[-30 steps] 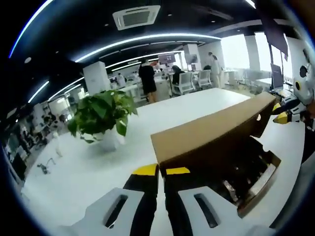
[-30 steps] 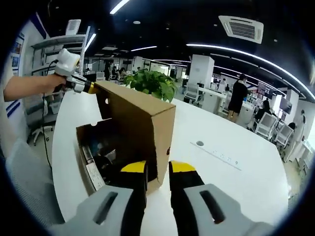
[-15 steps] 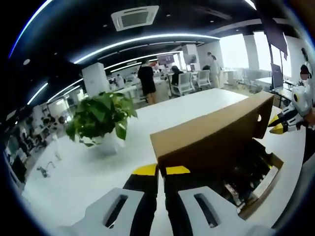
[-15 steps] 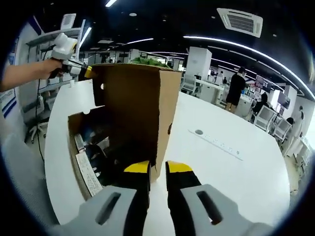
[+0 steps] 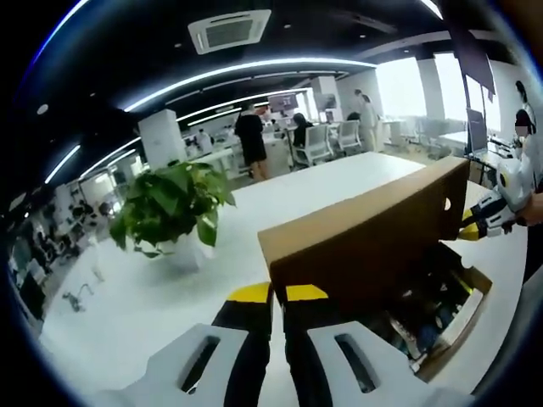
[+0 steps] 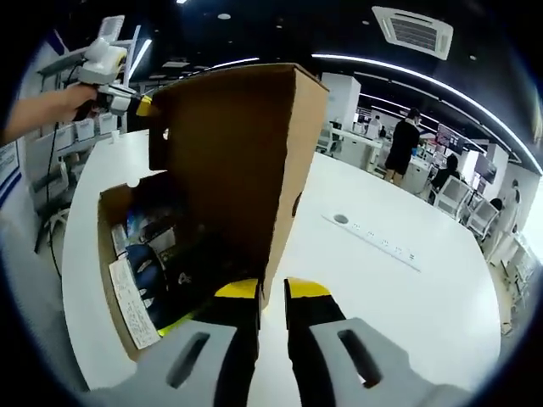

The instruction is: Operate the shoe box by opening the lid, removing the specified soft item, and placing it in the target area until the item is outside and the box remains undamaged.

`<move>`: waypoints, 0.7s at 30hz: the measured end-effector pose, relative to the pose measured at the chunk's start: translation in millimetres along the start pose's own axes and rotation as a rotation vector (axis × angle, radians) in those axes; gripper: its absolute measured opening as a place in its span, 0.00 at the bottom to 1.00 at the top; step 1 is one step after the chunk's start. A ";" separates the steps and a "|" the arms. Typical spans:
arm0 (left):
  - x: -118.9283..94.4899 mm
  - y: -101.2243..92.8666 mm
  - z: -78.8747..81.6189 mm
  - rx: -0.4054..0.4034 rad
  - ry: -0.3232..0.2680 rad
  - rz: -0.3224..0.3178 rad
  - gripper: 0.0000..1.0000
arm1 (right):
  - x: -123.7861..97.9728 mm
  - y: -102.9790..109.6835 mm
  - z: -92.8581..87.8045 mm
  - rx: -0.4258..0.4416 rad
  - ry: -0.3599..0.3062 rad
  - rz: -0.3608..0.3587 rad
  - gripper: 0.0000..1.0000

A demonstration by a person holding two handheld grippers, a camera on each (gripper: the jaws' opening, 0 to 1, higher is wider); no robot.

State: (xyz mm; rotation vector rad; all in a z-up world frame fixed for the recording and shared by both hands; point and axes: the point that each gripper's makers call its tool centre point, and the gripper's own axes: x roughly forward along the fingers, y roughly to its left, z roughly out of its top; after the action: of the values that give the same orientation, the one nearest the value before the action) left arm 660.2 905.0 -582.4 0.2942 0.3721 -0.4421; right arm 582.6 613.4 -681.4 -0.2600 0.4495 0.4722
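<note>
Both grippers, left [image 5: 278,294] & right [image 6: 271,288], clamped on opposite corners of raised cardboard lid [image 6: 233,161], shoe box [image 6: 119,280] open.

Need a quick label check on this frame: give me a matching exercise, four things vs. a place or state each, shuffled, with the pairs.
Things:
1. lid
2. box
3. plant
4. left gripper

States or places:
A. stands on the white table, apart from the cardboard
B. raised, standing up on its hinge edge
C. open, with dark items showing inside
D. fingers close together at one corner of the raised cardboard

Pairs: 1-B, 2-C, 3-A, 4-D
</note>
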 end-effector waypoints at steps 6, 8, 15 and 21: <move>7.1 3.0 2.9 0.005 0.001 -0.006 0.01 | 5.9 -0.1 1.1 0.013 0.003 -0.002 0.05; 10.2 4.8 3.9 0.005 0.002 -0.009 0.01 | 7.6 -0.1 1.2 0.017 0.004 -0.003 0.04; 17.8 6.2 6.5 0.008 0.002 -0.016 0.01 | 11.7 -0.6 0.9 0.019 0.012 -0.008 0.02; 24.7 7.5 8.5 0.011 0.005 -0.021 0.01 | 13.8 -1.8 0.1 0.027 0.017 -0.009 0.02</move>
State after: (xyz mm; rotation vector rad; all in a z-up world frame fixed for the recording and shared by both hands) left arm 686.8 899.6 -583.5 0.3027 0.3776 -0.4646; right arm 594.5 617.1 -687.6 -0.2404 0.4707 0.4551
